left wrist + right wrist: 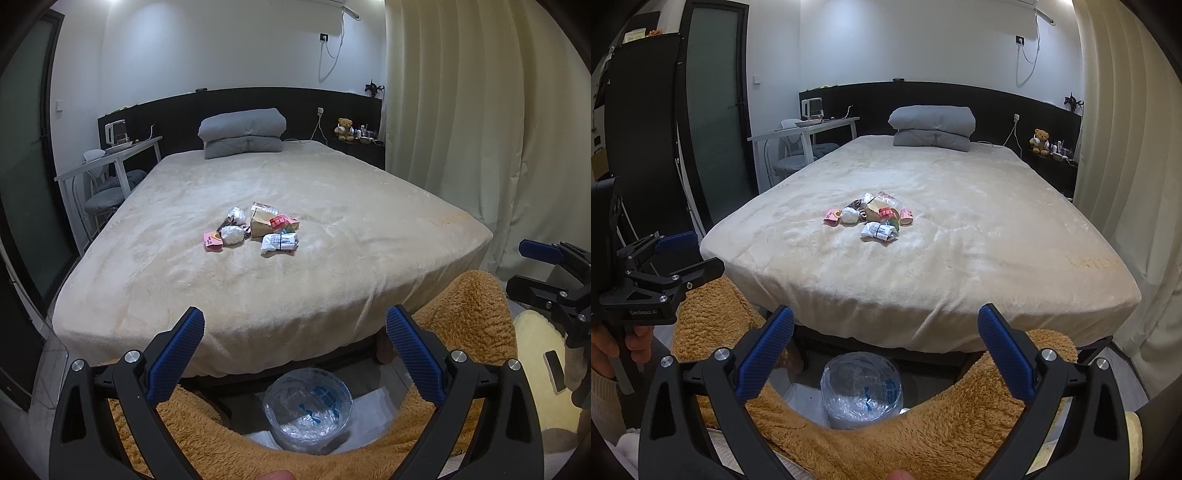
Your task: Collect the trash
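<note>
I hold my left tongs (295,354) and right tongs (886,354) released and empty, ready to grab; the trash pile (255,230) sits mid-bed at twelve o'clock, and the lined bin (308,410) waits at six, likely for easy dropping

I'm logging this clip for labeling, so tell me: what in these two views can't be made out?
- Trash pile: pieces overlap and are too small in both views to count or read.
- Lined bin: near rim hidden by the brown fleece; the contents are unclear through the crinkled liner.
- Right tongs: cut off by the left view's edge.
- Nightstand items beside the teddy bear: too small.
</note>
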### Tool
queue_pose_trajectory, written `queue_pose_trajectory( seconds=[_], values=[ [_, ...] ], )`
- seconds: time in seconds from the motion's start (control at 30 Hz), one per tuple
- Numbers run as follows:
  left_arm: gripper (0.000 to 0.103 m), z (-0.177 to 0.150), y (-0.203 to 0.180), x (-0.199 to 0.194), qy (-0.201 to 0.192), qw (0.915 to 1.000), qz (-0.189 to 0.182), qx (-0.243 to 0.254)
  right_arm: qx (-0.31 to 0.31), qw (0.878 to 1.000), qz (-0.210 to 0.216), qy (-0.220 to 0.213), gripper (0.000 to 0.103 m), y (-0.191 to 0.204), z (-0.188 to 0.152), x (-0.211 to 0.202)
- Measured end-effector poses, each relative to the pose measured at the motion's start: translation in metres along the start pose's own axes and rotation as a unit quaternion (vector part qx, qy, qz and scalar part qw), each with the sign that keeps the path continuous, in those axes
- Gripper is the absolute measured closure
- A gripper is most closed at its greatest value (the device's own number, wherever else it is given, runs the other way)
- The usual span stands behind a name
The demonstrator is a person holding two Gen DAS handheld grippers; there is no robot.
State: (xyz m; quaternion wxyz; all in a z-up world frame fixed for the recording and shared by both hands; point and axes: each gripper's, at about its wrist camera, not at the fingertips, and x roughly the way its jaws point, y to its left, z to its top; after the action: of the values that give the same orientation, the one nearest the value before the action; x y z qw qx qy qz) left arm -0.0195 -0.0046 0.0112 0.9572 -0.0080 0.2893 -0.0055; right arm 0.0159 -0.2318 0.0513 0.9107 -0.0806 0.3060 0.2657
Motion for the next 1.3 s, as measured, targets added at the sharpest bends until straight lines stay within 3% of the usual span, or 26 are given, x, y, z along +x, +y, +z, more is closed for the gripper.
queue_pose_trajectory(
  seconds=[0.57,1.07,1.3],
  values=[
    [0.006,0.000,0.029,0.057,0.040,0.9978,-0.022,-0.047,0.007,0.999,0.003,0.045,0.004,-0.010,0.014,0.065],
    [0.006,0.046,0.080,0.151,0.078,0.9941,-0.005,-0.075,0.018,0.994,0.013,0.103,0.004,-0.038,0.068,0.185],
    [0.006,0.060,0.107,0.204,0.098,0.9914,-0.021,-0.084,0.023,0.991,0.021,0.130,0.004,-0.049,0.088,0.249]
  ],
)
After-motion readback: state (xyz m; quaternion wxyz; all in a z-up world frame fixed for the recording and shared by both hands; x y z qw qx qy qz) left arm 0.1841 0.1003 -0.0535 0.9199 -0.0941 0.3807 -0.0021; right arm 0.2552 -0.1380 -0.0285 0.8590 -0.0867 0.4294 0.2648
